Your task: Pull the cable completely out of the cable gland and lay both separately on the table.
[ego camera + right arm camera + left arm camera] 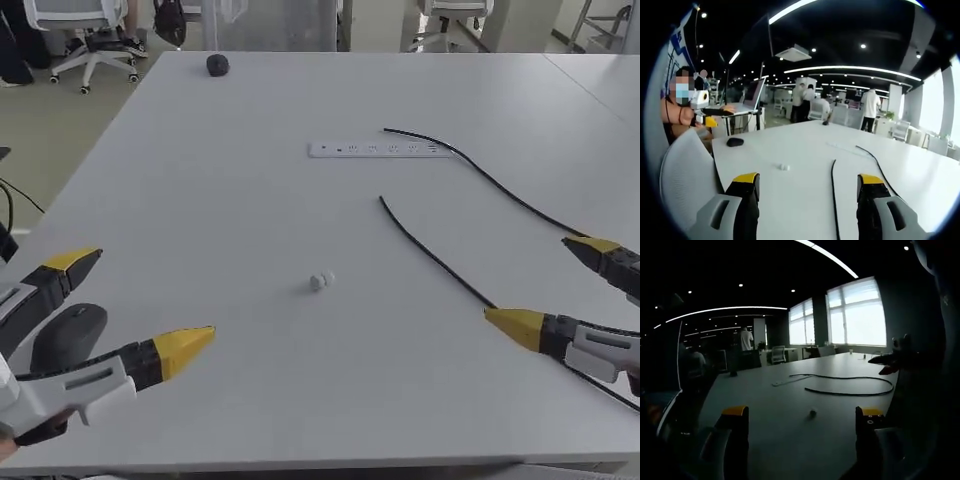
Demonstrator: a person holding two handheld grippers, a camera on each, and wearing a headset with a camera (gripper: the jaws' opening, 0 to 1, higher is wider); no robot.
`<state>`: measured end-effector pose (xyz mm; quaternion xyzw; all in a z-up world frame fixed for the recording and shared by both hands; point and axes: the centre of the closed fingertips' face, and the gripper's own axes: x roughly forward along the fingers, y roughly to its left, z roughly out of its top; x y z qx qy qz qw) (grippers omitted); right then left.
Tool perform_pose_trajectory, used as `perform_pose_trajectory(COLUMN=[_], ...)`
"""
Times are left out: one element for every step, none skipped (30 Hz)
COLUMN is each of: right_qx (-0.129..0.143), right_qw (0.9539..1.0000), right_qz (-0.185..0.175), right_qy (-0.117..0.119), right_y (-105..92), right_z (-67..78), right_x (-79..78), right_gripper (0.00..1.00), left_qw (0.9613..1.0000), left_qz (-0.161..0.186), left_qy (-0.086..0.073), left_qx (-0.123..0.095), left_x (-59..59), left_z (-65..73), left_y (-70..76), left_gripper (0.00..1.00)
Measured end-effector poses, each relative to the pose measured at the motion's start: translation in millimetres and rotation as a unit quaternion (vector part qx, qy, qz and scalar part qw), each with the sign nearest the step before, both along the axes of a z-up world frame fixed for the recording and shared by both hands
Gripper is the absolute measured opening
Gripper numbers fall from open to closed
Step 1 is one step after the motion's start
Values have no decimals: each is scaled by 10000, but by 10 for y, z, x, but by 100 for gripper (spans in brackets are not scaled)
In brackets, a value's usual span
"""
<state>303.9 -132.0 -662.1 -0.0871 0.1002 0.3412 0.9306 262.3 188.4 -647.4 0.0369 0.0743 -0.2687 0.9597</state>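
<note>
Head view: cable (pixel 425 243) and gland (pixel 320 282) lie apart on the bench (pixel 220 200), left claw (pixel 156 295) and right claw (pixel 526 278) gaping empty, so withdraw without nudging either.

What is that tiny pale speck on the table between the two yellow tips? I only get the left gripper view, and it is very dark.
Observer: The head view shows it as a small white cable gland, lying on the white table apart from the black cable.
Operator: Is anything lying close to this gripper?
Observer: Yes, a dark grey mouse lies on the table by the left gripper.
Operator: And the other gripper, is it holding something?
Observer: No. The right gripper has its jaws open, and in its own view one run of the cable lies on the table between them, ungripped.
</note>
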Motion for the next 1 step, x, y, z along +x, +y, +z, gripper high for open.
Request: perform_pose_trajectory(right_qx=[-3], right_qw=[10000], right_qz=[0], right_qy=[-9], right_y=[4], right_z=[1], right_x=[4], right_gripper=[80], left_qw=[10000], left_qz=[6], left_qy=[23], left_qx=[1], left_x=[5], left_z=[-5], left_y=[0], left_gripper=[88])
